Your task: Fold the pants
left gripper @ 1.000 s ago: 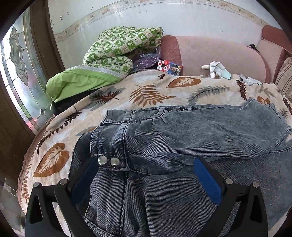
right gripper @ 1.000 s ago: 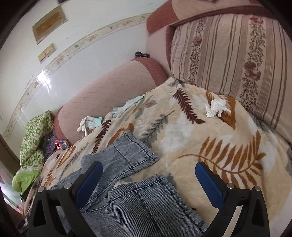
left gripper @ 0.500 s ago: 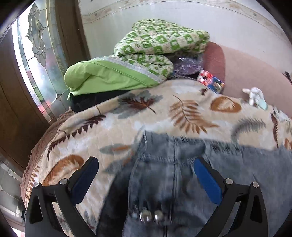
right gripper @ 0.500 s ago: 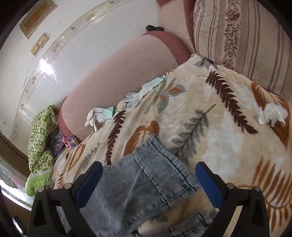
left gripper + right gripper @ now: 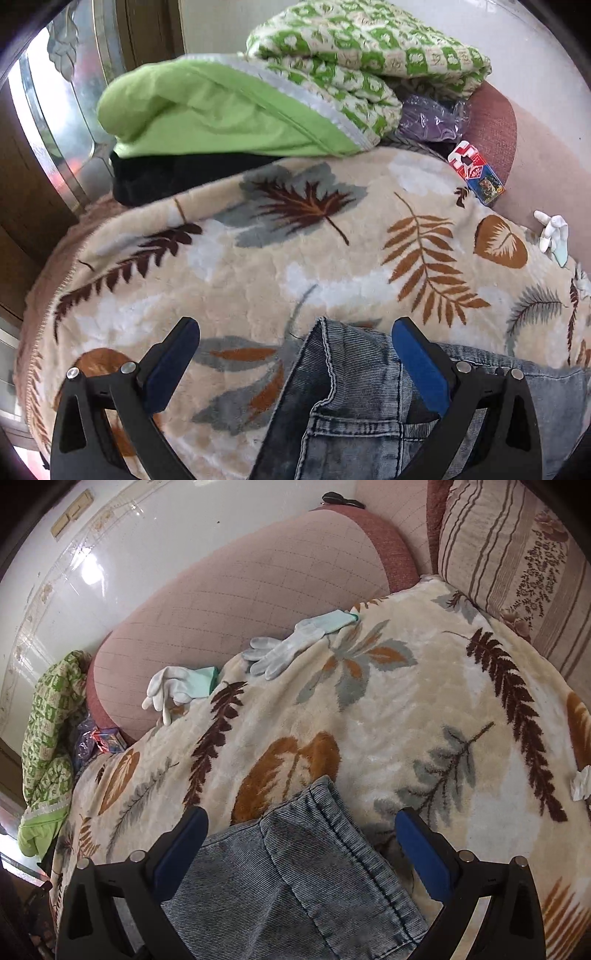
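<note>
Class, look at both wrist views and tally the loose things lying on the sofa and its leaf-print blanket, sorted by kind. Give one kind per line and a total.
Jeans: 1
White gloves: 2
Green quilt: 1
Small printed box: 1
Crumpled tissue: 1
Total: 6

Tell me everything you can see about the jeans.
The jeans are grey-blue washed denim with ribbed texture and stitched seams. They lie on the leaf-patterned blanket. The left view shows the waistband corner between the open left gripper; the right view shows a hemmed leg end between the open right gripper.
</note>
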